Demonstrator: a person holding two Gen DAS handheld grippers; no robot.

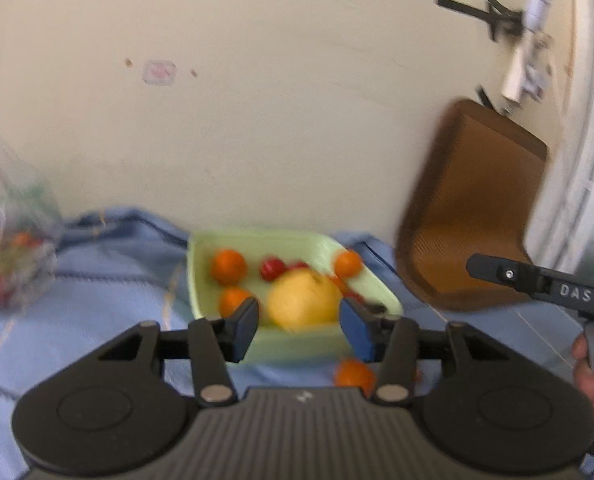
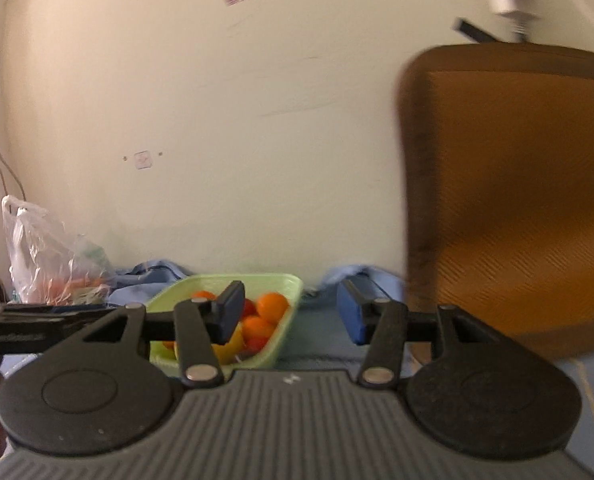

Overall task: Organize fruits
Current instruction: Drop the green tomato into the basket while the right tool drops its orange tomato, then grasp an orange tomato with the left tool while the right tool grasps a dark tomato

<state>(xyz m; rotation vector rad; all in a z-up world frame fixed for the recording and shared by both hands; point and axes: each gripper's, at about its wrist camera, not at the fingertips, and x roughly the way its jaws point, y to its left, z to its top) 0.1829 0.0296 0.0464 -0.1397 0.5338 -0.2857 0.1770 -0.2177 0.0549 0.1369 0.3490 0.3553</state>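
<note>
A pale green tray (image 1: 381, 286) sits on a blue cloth and holds several oranges (image 1: 228, 266), small red fruits (image 1: 273, 268) and a large yellow fruit (image 1: 303, 300). My left gripper (image 1: 301, 330) is open and empty just in front of the tray, its fingers either side of the yellow fruit in view. One orange (image 1: 353, 374) lies on the cloth outside the tray, under the right finger. In the right wrist view the tray (image 2: 293, 284) is ahead to the left. My right gripper (image 2: 291, 318) is open and empty, level with the tray's right edge.
A clear plastic bag (image 2: 45, 256) with fruit stands at the left by the wall, also seen in the left wrist view (image 1: 9, 264). A brown chair back (image 2: 509, 200) stands close at the right. The cream wall is right behind the tray.
</note>
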